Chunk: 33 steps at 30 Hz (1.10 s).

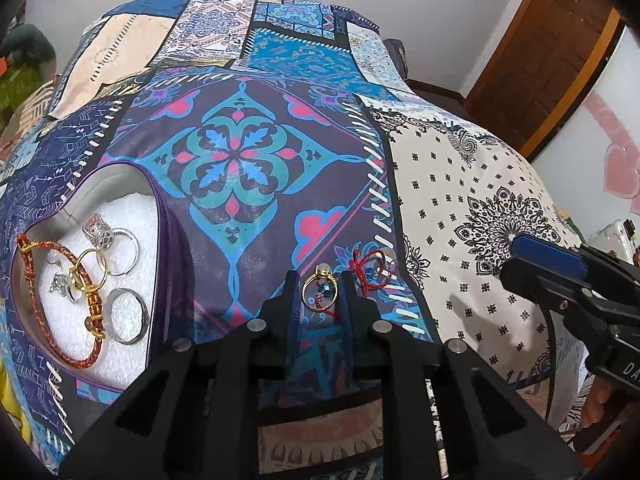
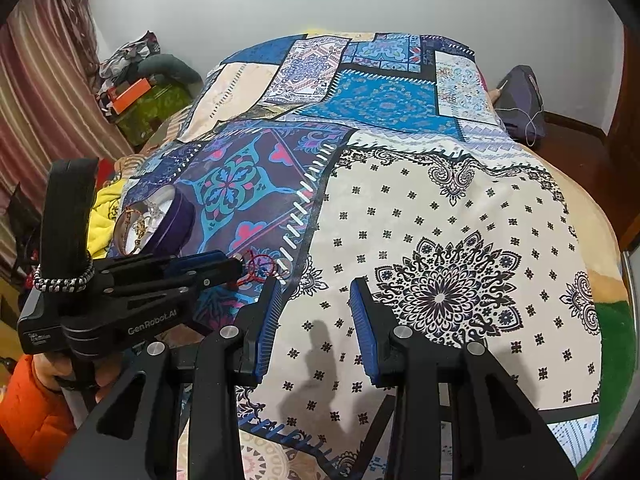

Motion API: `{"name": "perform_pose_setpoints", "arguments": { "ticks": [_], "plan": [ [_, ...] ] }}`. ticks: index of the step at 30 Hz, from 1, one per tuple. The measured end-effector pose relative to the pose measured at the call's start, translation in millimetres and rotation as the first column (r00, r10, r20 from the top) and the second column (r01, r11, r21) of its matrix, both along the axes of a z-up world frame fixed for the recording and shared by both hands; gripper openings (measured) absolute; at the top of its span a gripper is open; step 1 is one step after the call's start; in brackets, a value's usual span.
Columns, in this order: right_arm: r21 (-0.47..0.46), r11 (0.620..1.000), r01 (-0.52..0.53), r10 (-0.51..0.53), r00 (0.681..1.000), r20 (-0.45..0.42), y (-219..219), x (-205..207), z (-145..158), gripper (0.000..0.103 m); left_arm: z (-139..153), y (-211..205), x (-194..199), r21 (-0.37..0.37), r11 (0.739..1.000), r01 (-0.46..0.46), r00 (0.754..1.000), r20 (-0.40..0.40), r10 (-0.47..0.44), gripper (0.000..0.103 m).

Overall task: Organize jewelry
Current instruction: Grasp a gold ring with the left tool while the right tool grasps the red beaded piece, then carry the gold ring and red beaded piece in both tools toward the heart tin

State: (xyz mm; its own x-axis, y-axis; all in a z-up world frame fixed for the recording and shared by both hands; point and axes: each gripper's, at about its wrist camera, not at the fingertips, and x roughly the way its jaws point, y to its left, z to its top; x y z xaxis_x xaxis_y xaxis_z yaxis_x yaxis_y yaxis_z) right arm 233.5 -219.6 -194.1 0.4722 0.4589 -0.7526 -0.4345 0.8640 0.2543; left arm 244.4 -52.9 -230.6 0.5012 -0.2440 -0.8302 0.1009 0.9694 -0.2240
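A gold ring with a pale stone (image 1: 319,288) stands between the fingertips of my left gripper (image 1: 319,286), which is shut on it just above the patterned bedspread. A red thread bracelet (image 1: 371,269) lies on the cloth just right of it, also in the right wrist view (image 2: 260,267). A heart-shaped purple box (image 1: 162,248) at the left holds several rings and a red-gold cord bracelet (image 1: 60,312) on white padding; it shows in the right wrist view (image 2: 176,220). My right gripper (image 2: 316,300) is open and empty over the white patch.
The patchwork bedspread (image 1: 460,200) covers a bed. A wooden door (image 1: 560,60) stands at the far right. A bag (image 2: 520,96) with a white cable lies past the bed. Striped curtains (image 2: 32,100) and piled things are at the left.
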Motion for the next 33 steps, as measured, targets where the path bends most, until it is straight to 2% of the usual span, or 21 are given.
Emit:
{"name": "perform_pose_setpoints", "arguments": {
  "ticks": [1, 3, 17, 23, 29, 30, 32, 33],
  "plan": [
    [0.001, 1.0, -0.001, 0.001, 1.0, -0.001, 1, 0, 0, 0.033, 0, 1, 0, -0.004, 1.0, 0.002, 1.0, 0.001, -0.002, 0.016],
    [0.003, 1.0, -0.009, 0.009, 1.0, -0.004, 4, -1, 0, 0.033, 2, 3, -1, -0.027, 1.0, 0.003, 1.0, 0.0, -0.003, 0.003],
    [-0.039, 0.993, -0.108, 0.106, 0.993, -0.046, 57, 15, -20, 0.033, 35, 33, -40, -0.046, 0.999, -0.019, 0.996, 0.085, 0.023, 0.0],
    [-0.106, 0.985, -0.138, 0.132, 0.989, -0.062, 77, 25, -34, 0.032, 42, 44, -46, -0.063, 0.998, -0.028, 0.994, 0.107, 0.035, 0.0],
    [-0.117, 0.983, -0.144, 0.141, 0.989, -0.034, 79, 22, -36, 0.033, 40, 44, -45, -0.063, 0.998, -0.026, 0.993, 0.115, 0.033, 0.0],
    [-0.119, 0.983, -0.142, 0.14, 0.99, -0.028, 79, 21, -36, 0.032, 40, 45, -45, -0.065, 0.998, -0.027, 0.993, 0.114, 0.034, 0.0],
    [-0.124, 0.983, -0.136, 0.135, 0.991, -0.019, 78, 20, -36, 0.019, 39, 45, -46, -0.068, 0.997, -0.029, 0.993, 0.113, 0.036, 0.0],
    [-0.119, 0.983, -0.139, 0.137, 0.99, -0.022, 80, 20, -37, 0.009, 40, 45, -47, -0.069, 0.997, -0.029, 0.993, 0.114, 0.037, 0.0]
  ]
}}
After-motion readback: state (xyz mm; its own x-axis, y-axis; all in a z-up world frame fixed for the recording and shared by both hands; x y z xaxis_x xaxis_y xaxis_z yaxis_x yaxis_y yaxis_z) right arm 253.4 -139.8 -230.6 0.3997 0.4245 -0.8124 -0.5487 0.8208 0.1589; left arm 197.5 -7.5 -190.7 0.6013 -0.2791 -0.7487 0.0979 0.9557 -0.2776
